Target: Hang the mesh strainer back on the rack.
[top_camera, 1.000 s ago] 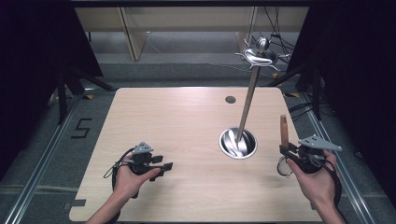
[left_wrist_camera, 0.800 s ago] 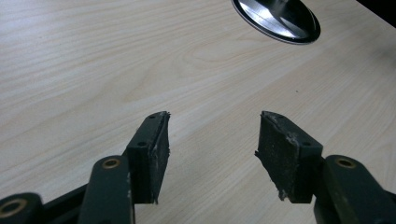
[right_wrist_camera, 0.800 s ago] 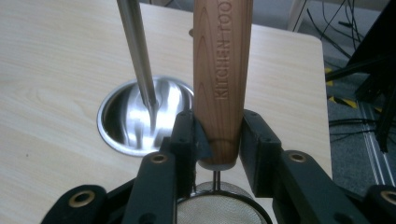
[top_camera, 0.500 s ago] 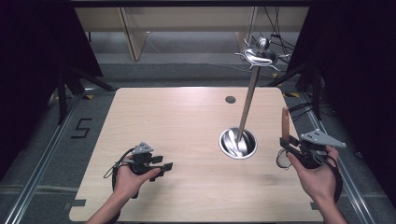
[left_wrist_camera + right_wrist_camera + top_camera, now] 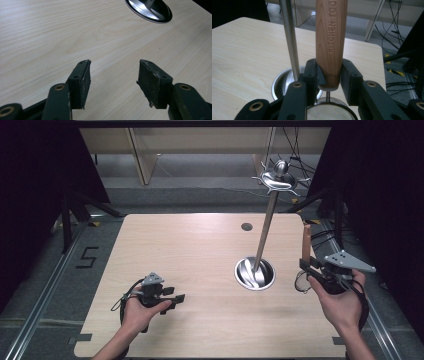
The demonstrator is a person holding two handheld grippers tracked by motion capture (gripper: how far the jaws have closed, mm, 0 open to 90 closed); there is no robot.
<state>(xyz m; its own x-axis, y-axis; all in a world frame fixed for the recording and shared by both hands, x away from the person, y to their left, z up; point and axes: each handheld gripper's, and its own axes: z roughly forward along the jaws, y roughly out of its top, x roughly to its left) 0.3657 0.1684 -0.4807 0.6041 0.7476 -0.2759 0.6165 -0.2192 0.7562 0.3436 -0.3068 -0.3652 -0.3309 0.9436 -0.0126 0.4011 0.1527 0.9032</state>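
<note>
High view: the right claw (image 5: 306, 266), held off the right edge of the worktop (image 5: 190, 260), pinches a strainer (image 5: 305, 242) by its wooden handle, which stands upright above the hand. A metal stand (image 5: 265, 232) rises from its round base (image 5: 255, 273) near the right middle of the worktop to a hook crown (image 5: 278, 179) at the top. The left claw (image 5: 177, 298) rests low over the near left part of the board, well apart from the stand. A small dark hole (image 5: 246, 226) lies near the far edge.

Left gripper view: the left claw (image 5: 112, 80) is spread with nothing between its jaws, bare wood beneath, and the rim of the round base (image 5: 150, 10) at the top edge.

Right gripper view: the right claw (image 5: 329, 75) is clamped on the lower end of the wooden handle (image 5: 331, 37), stamped with lettering; the mesh bowl (image 5: 329, 110) hangs below the jaws, and the pole (image 5: 290, 37) of the stand rises just beside the handle, with the base behind.

Step in hand, as judged: the strainer is lifted clear and carried toward the stand, presumably for hanging. The next move calls for raising it to the crown and bringing the handle's top end to a hook. Whether that end has a hanging hole cannot be told. The idle left claw could steady the pole.
</note>
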